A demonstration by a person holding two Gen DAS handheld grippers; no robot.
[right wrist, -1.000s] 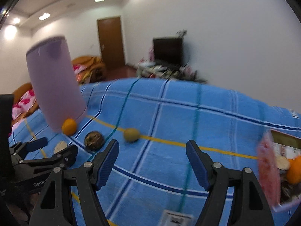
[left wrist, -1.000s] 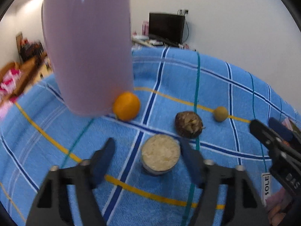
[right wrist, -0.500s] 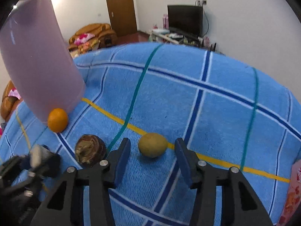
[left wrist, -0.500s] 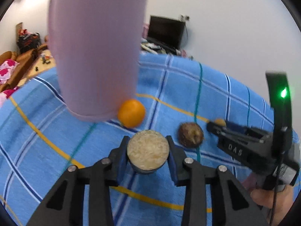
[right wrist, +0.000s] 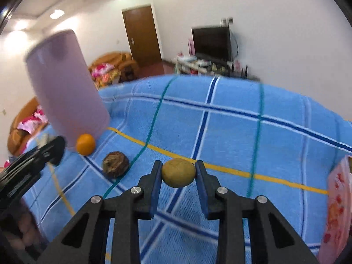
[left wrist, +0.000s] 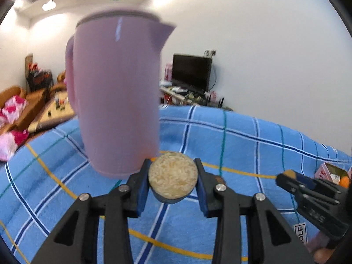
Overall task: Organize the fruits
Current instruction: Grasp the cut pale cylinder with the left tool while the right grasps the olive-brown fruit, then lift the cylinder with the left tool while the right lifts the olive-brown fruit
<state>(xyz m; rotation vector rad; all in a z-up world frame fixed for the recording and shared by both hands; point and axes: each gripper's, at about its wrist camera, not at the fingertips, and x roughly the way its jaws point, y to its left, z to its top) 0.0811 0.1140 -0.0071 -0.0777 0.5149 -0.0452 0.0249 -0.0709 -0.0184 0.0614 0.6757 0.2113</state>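
Left gripper (left wrist: 172,177) is clamped on a round tan-topped fruit (left wrist: 172,173), lifted off the blue cloth (left wrist: 253,145). Right gripper (right wrist: 178,173), just closed, pinches a yellow-green fruit (right wrist: 178,172). Pink jug (left wrist: 116,92): contents not visible. Tag (left wrist: 301,234) reads "OLE".

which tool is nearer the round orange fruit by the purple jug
Left. The left tool, shut on a beige-topped round piece, sits just in front of the orange fruit; the right tool is farther, past the brown fruit.
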